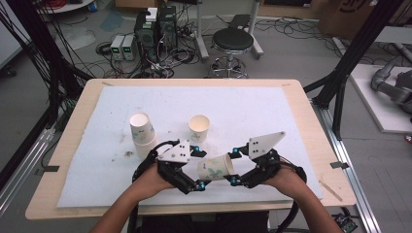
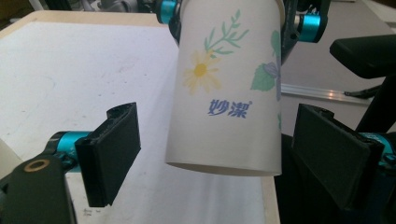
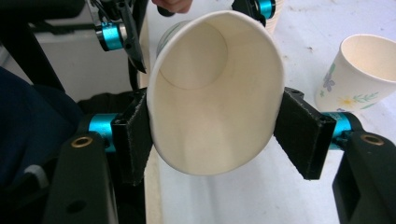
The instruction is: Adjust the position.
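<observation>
A flower-printed paper cup [image 1: 215, 168] lies on its side in the air over the table's front edge. My right gripper [image 1: 233, 166] is shut on the cup's rim. In the right gripper view its pads [image 3: 135, 135] press the rim of the cup [image 3: 215, 93] into an oval. My left gripper [image 1: 200, 168] stands open around the cup's base end. In the left gripper view both jaws flank the cup [image 2: 229, 93] with a gap on each side, not touching it.
A white foam mat [image 1: 252, 111] covers the wooden table [image 1: 301, 97]. A short stack of upright cups [image 1: 142, 133] stands left of centre, and a single upright cup [image 1: 199, 127] at the middle, also in the right gripper view [image 3: 359, 70]. A stool [image 1: 233, 43] stands beyond.
</observation>
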`<state>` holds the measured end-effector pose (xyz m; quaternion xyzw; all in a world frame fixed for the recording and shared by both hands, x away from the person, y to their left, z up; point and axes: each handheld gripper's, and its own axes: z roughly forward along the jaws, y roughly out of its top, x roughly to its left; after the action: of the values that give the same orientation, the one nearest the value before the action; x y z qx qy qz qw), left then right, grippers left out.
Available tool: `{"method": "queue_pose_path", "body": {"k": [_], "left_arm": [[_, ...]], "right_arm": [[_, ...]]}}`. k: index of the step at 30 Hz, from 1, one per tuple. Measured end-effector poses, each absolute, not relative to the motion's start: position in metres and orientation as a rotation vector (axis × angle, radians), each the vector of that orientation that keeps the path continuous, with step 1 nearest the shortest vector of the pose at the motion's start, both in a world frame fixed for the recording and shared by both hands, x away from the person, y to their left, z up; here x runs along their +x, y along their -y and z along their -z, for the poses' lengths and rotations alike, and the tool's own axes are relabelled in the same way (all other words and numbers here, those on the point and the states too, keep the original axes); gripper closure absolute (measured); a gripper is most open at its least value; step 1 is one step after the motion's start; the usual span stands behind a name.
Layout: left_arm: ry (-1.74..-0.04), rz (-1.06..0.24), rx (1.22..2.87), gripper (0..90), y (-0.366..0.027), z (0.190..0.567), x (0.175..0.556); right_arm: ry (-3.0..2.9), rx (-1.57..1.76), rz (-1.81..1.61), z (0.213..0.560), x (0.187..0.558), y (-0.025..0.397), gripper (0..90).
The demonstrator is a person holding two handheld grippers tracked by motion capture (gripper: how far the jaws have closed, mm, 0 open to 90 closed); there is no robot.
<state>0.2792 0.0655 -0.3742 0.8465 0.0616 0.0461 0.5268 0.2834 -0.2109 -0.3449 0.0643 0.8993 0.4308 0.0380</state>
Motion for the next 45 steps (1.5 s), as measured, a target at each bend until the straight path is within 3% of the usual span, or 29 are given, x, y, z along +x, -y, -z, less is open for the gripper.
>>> {"method": "queue_pose_path", "body": {"k": [21,45], "left_arm": [[-0.119,-0.138,2.145,16.7,-0.056,0.376,0.278],[-0.130,-0.127,2.268,19.7,-0.043,0.378,0.281]], "right_arm": [[-2.879,0.110,-0.976,0.331,0.287,0.182,33.5],[-2.917,0.076,-0.835,0.326,0.287,0.172,33.2]]}}
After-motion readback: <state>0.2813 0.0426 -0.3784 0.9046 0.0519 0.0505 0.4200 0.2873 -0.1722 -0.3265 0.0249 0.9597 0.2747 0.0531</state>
